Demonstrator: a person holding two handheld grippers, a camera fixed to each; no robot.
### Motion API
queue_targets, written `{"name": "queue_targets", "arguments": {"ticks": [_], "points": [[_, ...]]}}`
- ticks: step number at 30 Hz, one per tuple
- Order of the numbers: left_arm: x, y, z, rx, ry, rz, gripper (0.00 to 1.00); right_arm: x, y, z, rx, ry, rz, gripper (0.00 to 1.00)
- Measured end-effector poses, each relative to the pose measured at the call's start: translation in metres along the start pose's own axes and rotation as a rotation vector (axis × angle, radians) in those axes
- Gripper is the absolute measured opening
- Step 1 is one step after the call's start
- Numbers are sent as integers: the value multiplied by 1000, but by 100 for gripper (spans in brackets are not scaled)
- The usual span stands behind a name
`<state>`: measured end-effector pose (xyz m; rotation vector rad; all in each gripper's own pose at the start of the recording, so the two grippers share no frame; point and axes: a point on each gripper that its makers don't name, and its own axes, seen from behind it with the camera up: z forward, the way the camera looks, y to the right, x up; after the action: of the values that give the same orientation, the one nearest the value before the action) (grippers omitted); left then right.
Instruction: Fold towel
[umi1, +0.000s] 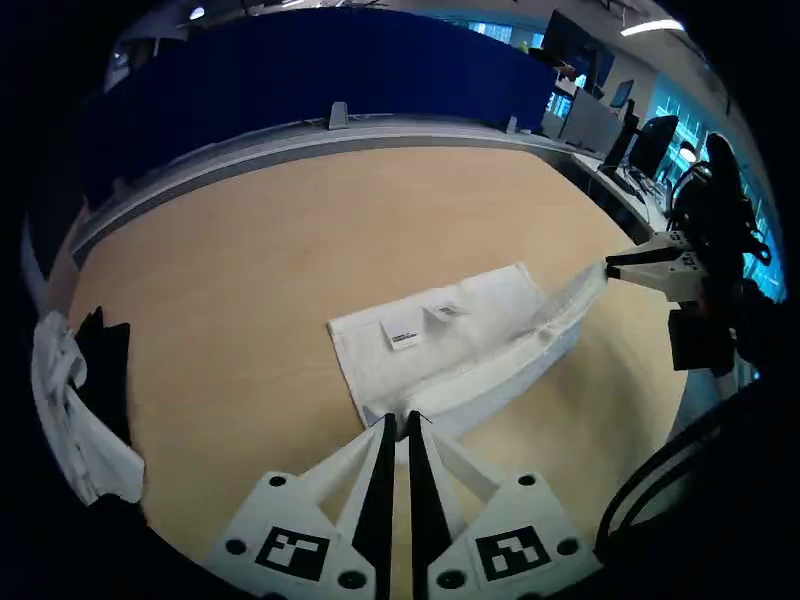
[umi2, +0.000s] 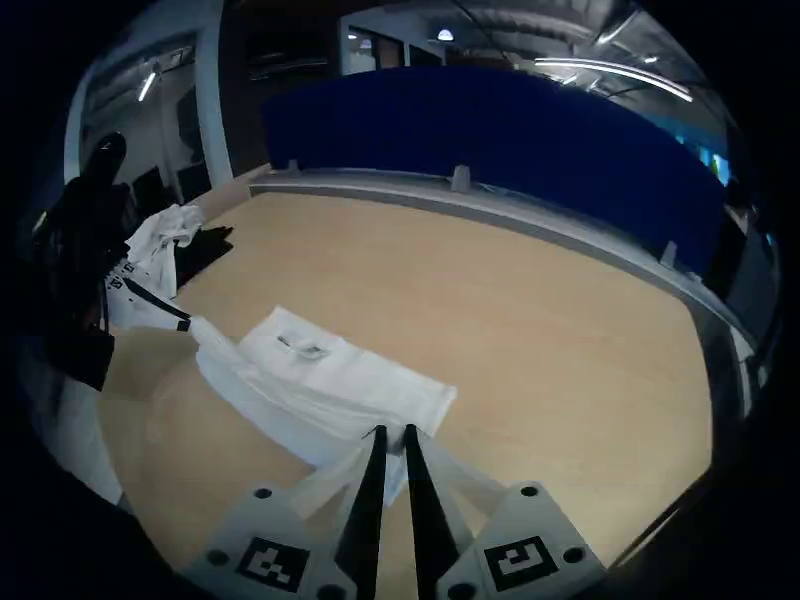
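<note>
1. The left gripper (umi1: 397, 425) has its jaws drawn almost together, with only a thin slit between them. They nip the nearest corner of the white towel (umi1: 450, 345) right at their tips.
2. The right gripper (umi2: 390, 435) has its jaws just as narrow, pinched on another corner of the towel. In the left gripper view it holds that corner raised off the surface (umi1: 250, 270), well off to the right of the left jaws.
3. The towel spreads out ahead of both pairs of jaws. Its far part lies flat on the surface, and the edge strung between the two grippers is lifted above it.
4. Two small tags (umi1: 405, 335) sit on the towel's upper face, just ahead of the left jaws. Their print is too small to read.
5. Black-and-white marker squares (umi1: 295, 553) sit at the base of each finger, behind the jaws. They carry a pattern and no words.
6. The surface is broad pale wood with a grey rim along its curved far edge.
7. Far ahead of the jaws, beyond that rim, stands a dark blue partition (umi1: 300, 70).
8. Left of the left jaws, at the edge of the surface, lies a heap of white and black cloth (umi1: 75, 390).
9. Beyond the right gripper, in the left gripper view, there are dark monitors (umi1: 650, 145) and a ceiling strip light (umi1: 650, 27).
</note>
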<state>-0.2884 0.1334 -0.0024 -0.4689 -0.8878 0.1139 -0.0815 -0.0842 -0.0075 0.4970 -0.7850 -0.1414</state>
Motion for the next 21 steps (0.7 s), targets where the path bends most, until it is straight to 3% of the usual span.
{"name": "queue_targets", "arguments": {"ticks": [10, 18, 21], "points": [[8, -19, 50, -1, -60, 41, 9, -6, 25, 45, -25, -42, 57, 14], [3, -22, 68, -5, -85, 39, 10, -13, 32, 57, -39, -59, 65, 14], [2, -25, 73, -4, -95, 36, 18, -16, 34, 61, -50, -64, 67, 14]]}}
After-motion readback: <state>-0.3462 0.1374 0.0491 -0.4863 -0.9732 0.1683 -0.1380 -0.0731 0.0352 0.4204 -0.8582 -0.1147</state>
